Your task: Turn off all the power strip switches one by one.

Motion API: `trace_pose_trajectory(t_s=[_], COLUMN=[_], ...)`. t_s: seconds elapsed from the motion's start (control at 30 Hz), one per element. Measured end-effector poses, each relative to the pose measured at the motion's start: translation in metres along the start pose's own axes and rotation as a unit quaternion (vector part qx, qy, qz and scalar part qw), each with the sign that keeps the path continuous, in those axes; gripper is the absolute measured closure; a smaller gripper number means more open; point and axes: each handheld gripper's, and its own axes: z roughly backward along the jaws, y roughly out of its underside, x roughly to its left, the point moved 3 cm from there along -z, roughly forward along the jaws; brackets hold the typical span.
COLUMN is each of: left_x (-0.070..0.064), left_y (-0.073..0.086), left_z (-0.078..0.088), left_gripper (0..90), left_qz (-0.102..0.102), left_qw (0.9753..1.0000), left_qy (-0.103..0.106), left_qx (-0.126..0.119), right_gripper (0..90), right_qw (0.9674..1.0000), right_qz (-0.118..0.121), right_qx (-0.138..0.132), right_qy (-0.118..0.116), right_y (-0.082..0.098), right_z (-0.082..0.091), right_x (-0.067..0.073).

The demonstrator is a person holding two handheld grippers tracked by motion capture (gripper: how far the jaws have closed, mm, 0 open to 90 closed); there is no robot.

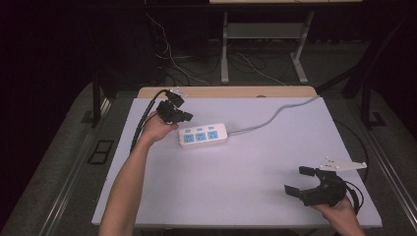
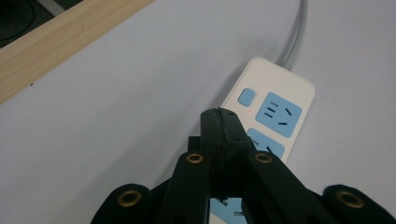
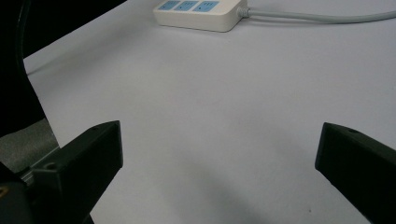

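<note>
The black two-jaw left gripper [image 1: 185,117], held in the person's left hand [image 1: 156,129] at the far left part of the table, has its jaws pressed flat together with nothing between them; in the left gripper view the two black jaw faces meet along a single seam, and their joined tip hangs over the near end of the white plastic power strip with pale blue socket faces [image 1: 203,135]. In that same view the strip's small blue square switch [image 2: 246,97] sits just beyond the jaw tip, beside the first socket face, and a tiny red dot shows on the white casing close by. The strip itself lies flat on the white tabletop [image 1: 246,162], towards the far left-centre, with its three blue sockets facing up and its grey round cable [image 1: 275,115] running away to the right and off the far edge near the pale wooden strip [image 1: 226,92] that borders the table. The left gripper is just beside the strip's left end in the high view; whether its tip touches the casing cannot be told. The black two-jaw right gripper [image 1: 301,181], held in the person's right hand [image 1: 339,211] at the near right corner of the table, is well apart from the strip, and its jaws stand wide with bare tabletop between them, as the right gripper view shows.
</note>
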Motion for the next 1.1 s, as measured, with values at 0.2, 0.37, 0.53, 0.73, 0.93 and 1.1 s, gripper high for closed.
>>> trace_pose_trajectory(t_s=[0.2, 0.37, 0.53, 0.73, 0.93, 1.1], left_x=[-0.002, -0.004, -0.005, -0.006, -0.005, -0.003], left_y=[-0.005, -0.005, -0.004, -0.004, -0.002, 0.000], left_z=[-0.002, -0.009, -0.017, -0.025, -0.031, -0.036], left_gripper=[89.6, 89.5, 89.5, 89.5, 89.5, 89.5], left_qz=[-0.005, -0.010, -0.012, -0.013, -0.012, -0.007], left_qw=[1.0000, 0.9999, 0.9997, 0.9996, 0.9994, 0.9994], left_qy=[0.001, 0.003, 0.007, 0.010, 0.012, 0.011], left_qx=[0.001, 0.010, 0.018, 0.024, 0.029, 0.031], right_gripper=[0.7, 0.7, 0.7, 0.6, 0.7, 0.7], right_qw=[1.0000, 1.0000, 1.0000, 1.0000, 1.0000, 1.0000], right_qz=[0.000, 0.000, 0.001, 0.003, 0.004, 0.003], right_qx=[0.000, 0.001, 0.002, 0.002, 0.003, 0.004], right_qy=[-0.001, -0.001, -0.001, -0.001, -0.001, -0.001], right_y=[0.000, 0.000, 0.000, 0.000, 0.000, 0.000], right_z=[0.000, 0.000, 0.000, -0.001, -0.001, -0.001], right_x=[0.000, 0.001, 0.001, 0.001, 0.000, 0.000])
